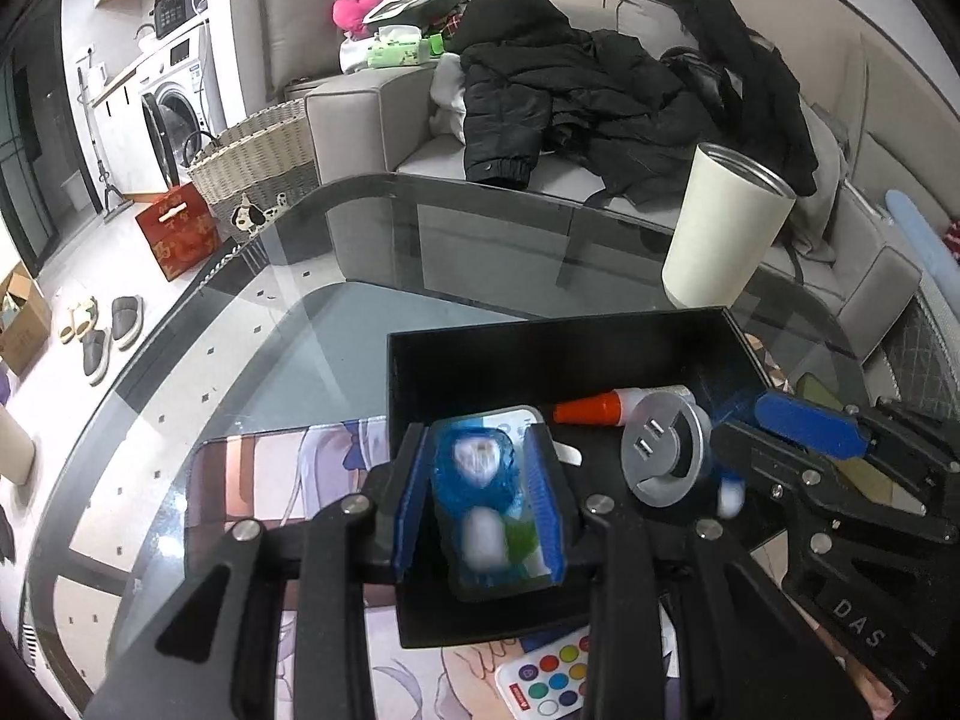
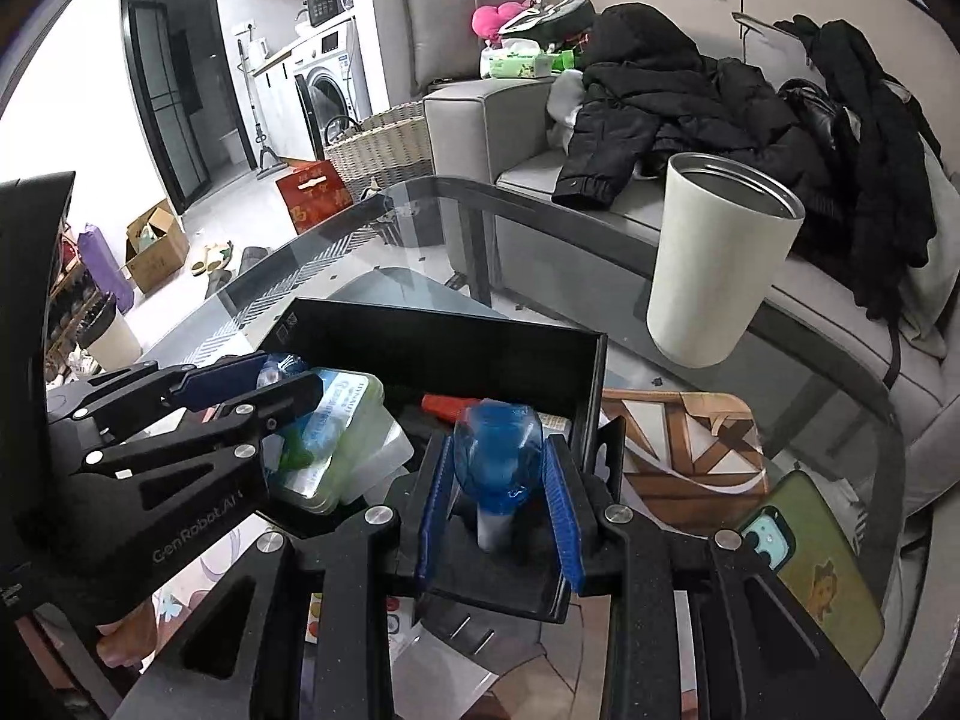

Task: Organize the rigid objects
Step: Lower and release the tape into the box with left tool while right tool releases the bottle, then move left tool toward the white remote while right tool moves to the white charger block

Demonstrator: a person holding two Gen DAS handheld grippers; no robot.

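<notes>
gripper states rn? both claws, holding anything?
Left claw: shut on the clear plastic case, over the black box.
Right claw: shut on the blue transparent piece, over the same box.

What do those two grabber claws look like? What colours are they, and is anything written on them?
Both are black, made of flat linked bars joined by round silver rivets. Each left gripper finger carries a ridged blue pad, and the right gripper has the same blue pads. White letters on the side of the left one read "GenRobot AI"; the right one shows "DAS". No cables or sleeves show.
</notes>
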